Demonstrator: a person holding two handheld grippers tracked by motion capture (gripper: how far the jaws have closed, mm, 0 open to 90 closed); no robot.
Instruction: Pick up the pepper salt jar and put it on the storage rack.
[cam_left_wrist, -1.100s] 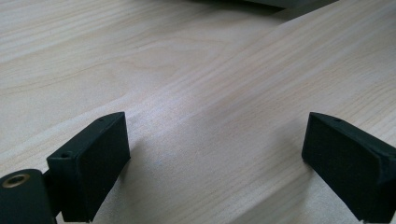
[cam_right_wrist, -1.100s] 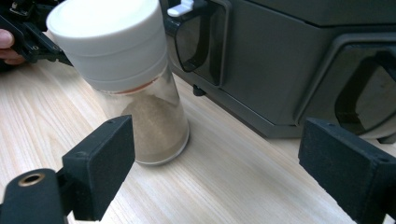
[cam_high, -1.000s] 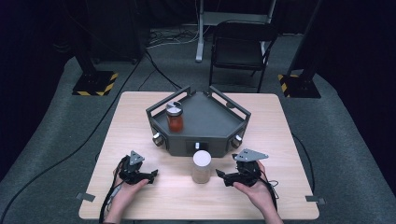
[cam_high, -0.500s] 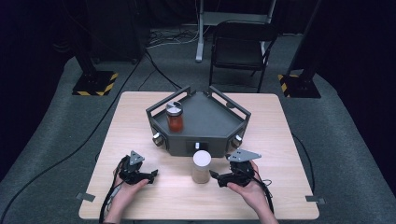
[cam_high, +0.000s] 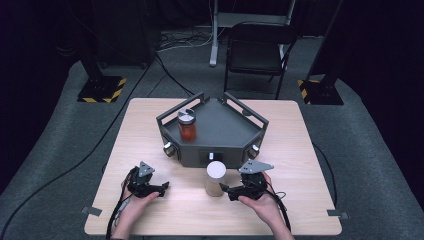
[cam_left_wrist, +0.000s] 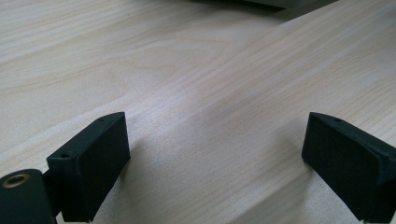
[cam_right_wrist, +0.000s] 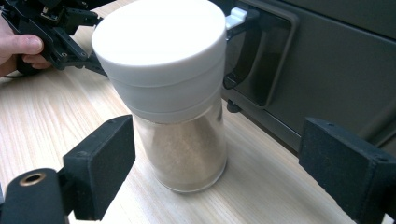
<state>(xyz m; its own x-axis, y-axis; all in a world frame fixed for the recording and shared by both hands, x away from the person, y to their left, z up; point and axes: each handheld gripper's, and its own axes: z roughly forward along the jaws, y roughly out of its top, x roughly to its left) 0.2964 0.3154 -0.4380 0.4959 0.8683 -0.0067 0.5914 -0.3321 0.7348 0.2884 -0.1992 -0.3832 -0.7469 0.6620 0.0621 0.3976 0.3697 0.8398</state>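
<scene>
Right gripper (cam_right_wrist: 215, 177) spread wide, white-lidded clear glass jar of tan powder (cam_right_wrist: 173, 93) upright between its jaws, left gripper (cam_left_wrist: 215, 158) spread wide over bare pale wooden table (cam_left_wrist: 196, 70)

Dark lab: black drapes (cam_high: 45, 45), hazard-striped stand bases (cam_high: 101, 89).

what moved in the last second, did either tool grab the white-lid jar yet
The right tool moved left toward the white-lid jar; its open jaws now flank the jar without gripping. The left tool, the jar and the red jar on the grey tray stayed put.
</scene>
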